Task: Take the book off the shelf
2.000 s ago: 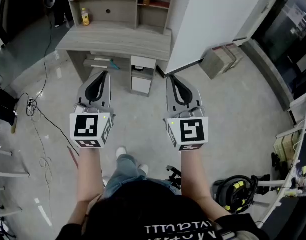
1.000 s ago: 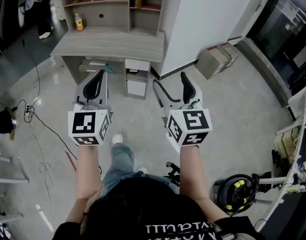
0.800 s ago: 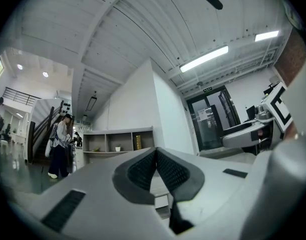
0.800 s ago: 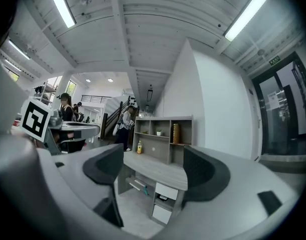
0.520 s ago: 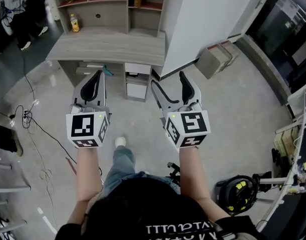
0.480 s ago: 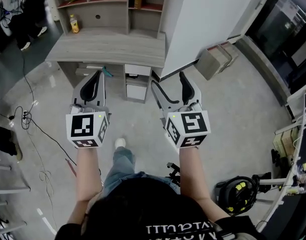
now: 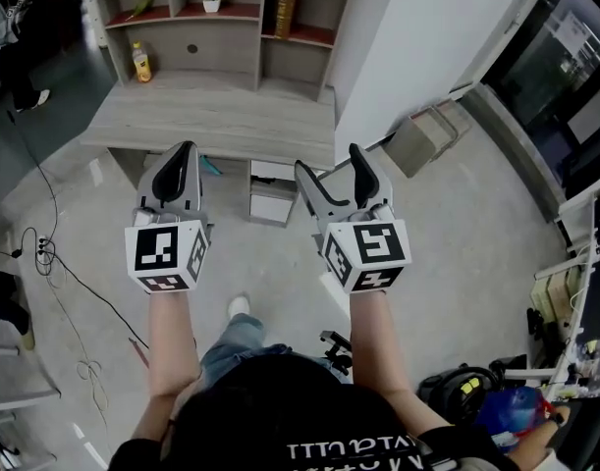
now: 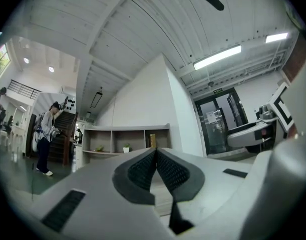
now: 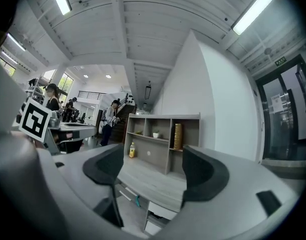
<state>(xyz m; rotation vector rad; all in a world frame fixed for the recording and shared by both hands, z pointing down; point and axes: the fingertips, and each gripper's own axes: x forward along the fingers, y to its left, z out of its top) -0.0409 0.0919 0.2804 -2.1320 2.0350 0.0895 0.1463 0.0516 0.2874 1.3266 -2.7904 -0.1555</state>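
A tan, gold-spined book (image 7: 287, 5) stands upright in the right-hand compartment of the grey shelf unit (image 7: 250, 13) at the back of the desk (image 7: 211, 121); the same book (image 9: 178, 135) shows in the right gripper view, and the book (image 8: 151, 140) in the left gripper view. My left gripper (image 7: 179, 153) is held in the air in front of the desk, jaws pressed together with nothing between them. My right gripper (image 7: 331, 166) hovers beside it, jaws spread wide and empty. Both are well short of the shelf.
A yellow bottle (image 7: 140, 62) stands on the desk at the left; a small potted plant (image 7: 212, 2) sits on the shelf. A white wall panel (image 7: 417, 37) rises right of the desk, a cardboard box (image 7: 424, 129) at its foot. Cables (image 7: 54, 263) trail over the floor. A person (image 8: 44, 144) stands far left.
The person has stepped closer to the desk, so shelf and book sit lower and larger in the head view. The right gripper opened between two and one seconds ago. The left stays shut.
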